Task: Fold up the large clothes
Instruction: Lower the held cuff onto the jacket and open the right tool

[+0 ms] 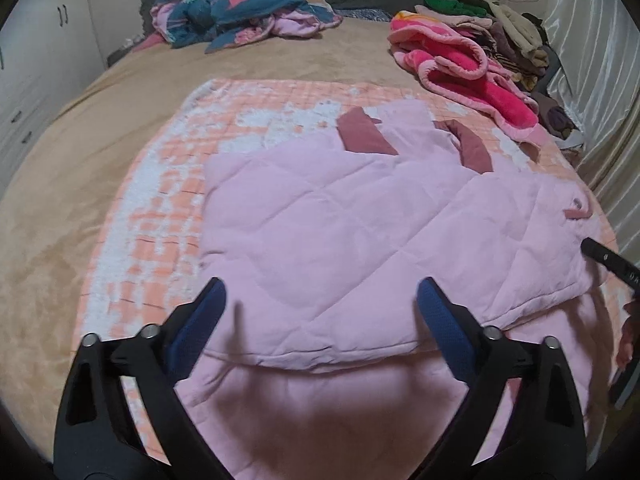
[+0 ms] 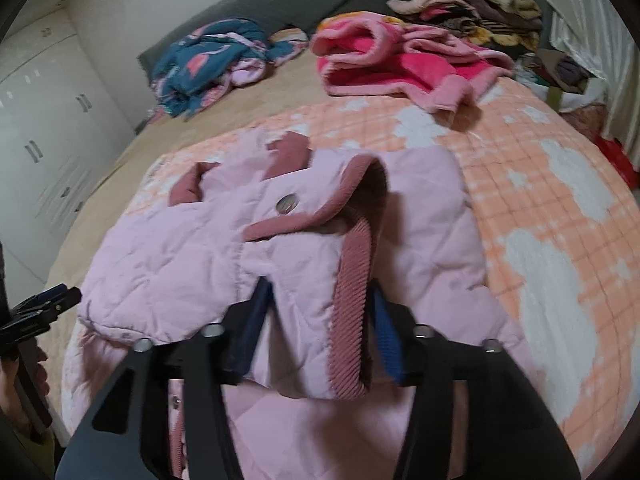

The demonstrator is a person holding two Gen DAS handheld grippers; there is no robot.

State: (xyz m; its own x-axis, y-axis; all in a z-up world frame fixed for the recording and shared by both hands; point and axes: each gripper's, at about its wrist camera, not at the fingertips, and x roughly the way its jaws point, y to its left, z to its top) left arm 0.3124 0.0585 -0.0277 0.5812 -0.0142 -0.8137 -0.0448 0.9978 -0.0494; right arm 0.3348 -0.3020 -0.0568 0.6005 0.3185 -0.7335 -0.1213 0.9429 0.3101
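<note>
1. We see a wide bed point(image 1: 52, 208) covered in tan plush. An orange-and-white checked blanket point(image 1: 168, 184) is spread over its near half.
2. On that blanket lies the pink quilted jacket point(image 1: 344, 232), folded over on itself. In the left wrist view its long axis runs across the picture. The dusty-rose cuffs point(image 1: 364, 134) point toward the far end of the bed. The ribbed collar point(image 2: 352, 280) and a snap button point(image 2: 287, 204) sit at the end nearest the right-hand tongs.
3. At the far end of the bed we make out a teal-and-pink bundle point(image 1: 236, 8). A bright pink fleece garment point(image 1: 460, 68) lies to its right, and a stack of mixed clothes point(image 1: 492, 16) is against the curtain side.
4. Our left gripper point(image 1: 320, 308) stands wide, both blue pads apart with nothing pressed between them. It hangs just above the folded edge of the jacket, which fills the gap and runs out past both fingers. We cannot tell whether the fingertips touch the cloth.
5. Our right gripper point(image 2: 316, 320) stands about half open. The collar end of the jacket lies between its blue pads. The fold sits loosely there, and we see space between the cloth and the right pad, so it is not pinched.
6. The right tongs show as a dark bar at the right edge of the left wrist view, beside the jacket's collar end.
</note>
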